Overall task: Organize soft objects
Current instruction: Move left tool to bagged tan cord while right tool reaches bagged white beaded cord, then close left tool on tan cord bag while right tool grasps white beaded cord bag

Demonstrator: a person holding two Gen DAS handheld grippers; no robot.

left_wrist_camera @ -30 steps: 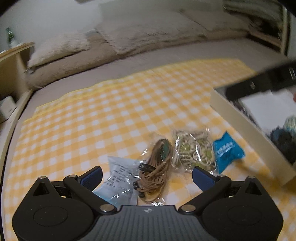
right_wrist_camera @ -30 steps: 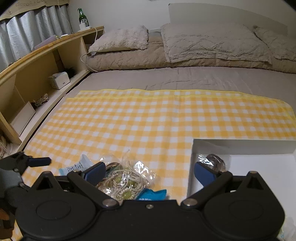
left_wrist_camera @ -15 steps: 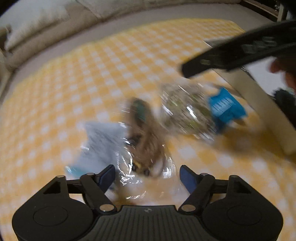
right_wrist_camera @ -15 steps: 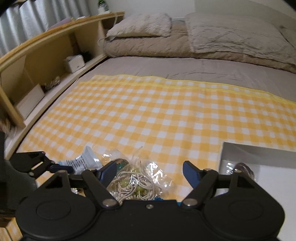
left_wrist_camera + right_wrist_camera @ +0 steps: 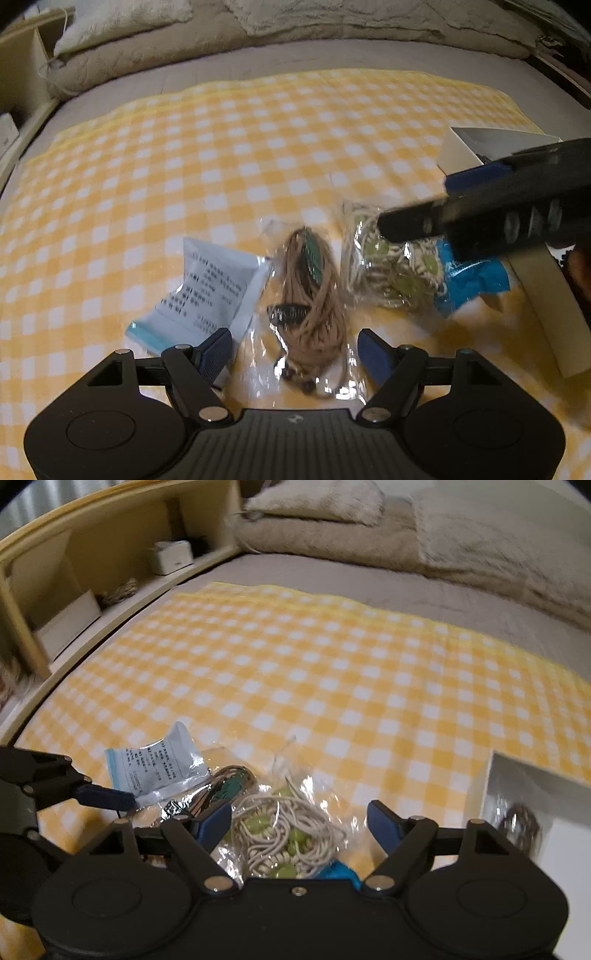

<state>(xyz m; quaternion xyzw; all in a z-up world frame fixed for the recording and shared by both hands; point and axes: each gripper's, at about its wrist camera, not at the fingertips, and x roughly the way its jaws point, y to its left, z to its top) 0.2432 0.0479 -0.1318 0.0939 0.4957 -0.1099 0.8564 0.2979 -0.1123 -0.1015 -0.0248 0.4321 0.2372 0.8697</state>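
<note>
Four small packets lie on a yellow checked cloth point(image 5: 229, 155). A clear bag of brown cord point(image 5: 310, 295) lies between the open jaws of my left gripper point(image 5: 295, 350). To its left is a white and blue printed sachet point(image 5: 207, 291). To its right is a clear bag of cream cord with green beads point(image 5: 391, 273), then a blue packet point(image 5: 469, 280). My right gripper point(image 5: 299, 821) is open and hovers over the cream cord bag point(image 5: 280, 830). A white box point(image 5: 546, 291) stands at the right.
The cloth lies on a grey bed with beige pillows point(image 5: 317, 502) at the back. A wooden shelf unit point(image 5: 85, 572) runs along the left side. The white box point(image 5: 517, 794) holds a bagged dark item point(image 5: 521, 821).
My left gripper has moved down and forward, so the brown cord bag now lies between its jaws. My right gripper has swung left from the white box to over the cream cord bag.
</note>
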